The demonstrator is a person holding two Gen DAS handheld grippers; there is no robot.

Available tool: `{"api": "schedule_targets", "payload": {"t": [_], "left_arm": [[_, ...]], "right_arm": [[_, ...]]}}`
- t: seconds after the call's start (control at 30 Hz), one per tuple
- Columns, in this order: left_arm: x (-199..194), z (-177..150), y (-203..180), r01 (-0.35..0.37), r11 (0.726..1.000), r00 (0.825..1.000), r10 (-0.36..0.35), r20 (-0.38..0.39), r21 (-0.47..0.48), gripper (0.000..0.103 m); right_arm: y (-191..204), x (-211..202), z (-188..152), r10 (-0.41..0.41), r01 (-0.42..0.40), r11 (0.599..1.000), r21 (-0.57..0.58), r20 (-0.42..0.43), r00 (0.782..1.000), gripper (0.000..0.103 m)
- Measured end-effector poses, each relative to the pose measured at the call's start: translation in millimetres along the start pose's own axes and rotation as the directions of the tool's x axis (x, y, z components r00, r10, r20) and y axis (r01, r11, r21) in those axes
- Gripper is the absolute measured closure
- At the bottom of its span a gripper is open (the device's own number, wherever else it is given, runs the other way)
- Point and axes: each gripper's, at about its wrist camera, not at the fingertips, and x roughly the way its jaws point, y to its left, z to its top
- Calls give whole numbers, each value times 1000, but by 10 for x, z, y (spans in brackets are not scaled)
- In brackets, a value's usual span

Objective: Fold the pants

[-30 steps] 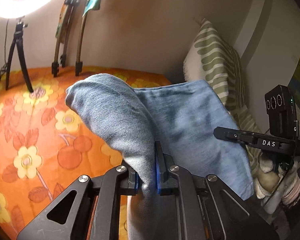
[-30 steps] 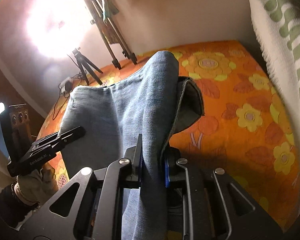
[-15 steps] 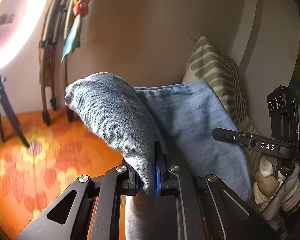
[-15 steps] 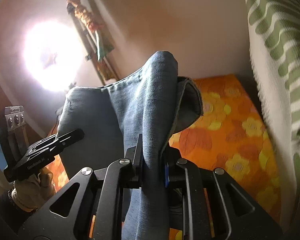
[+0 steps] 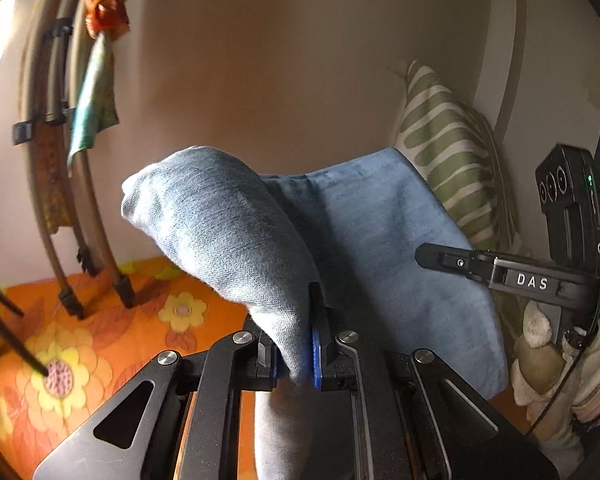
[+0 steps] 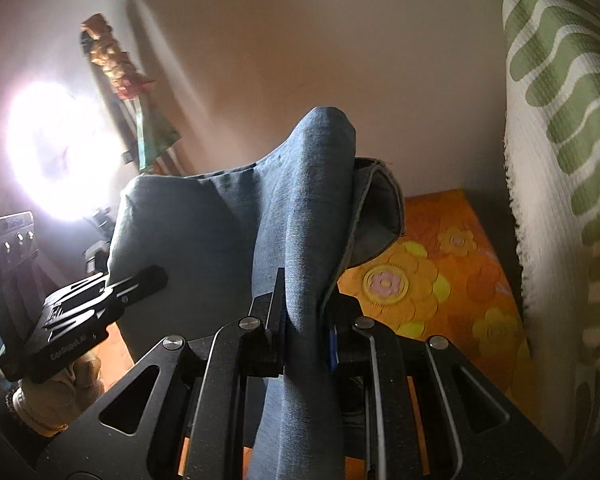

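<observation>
Evidently both grippers had carried the pants [image 5: 380, 240] upward: less of the orange floral bedspread [image 5: 100, 360] showed than a second before. Left gripper [image 5: 296, 356] and right gripper [image 6: 306, 336] stayed clamped on the denim (stretched between them), suggesting a fold-over.

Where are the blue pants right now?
The pants hang between both grippers, pinched in each one's jaws, above the orange flowery sheet, with the green striped pillow just behind.

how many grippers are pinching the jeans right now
2. The left gripper clamps one bunched edge of the jeans; the right gripper clamps the other edge beside it.
</observation>
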Motion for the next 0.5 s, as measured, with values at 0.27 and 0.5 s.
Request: {"api": "schedule_targets", "payload": {"t": [0.27, 0.5], "left_arm": [[581, 127, 232, -30, 999, 999, 29, -17, -40, 94], [1010, 79, 390, -67, 997, 997, 65, -48, -45, 94]], "right_arm": [[-224, 556, 278, -34, 34, 999, -4, -6, 999, 88], [-486, 1093, 365, -48, 48, 999, 1, -28, 998, 88]]}}
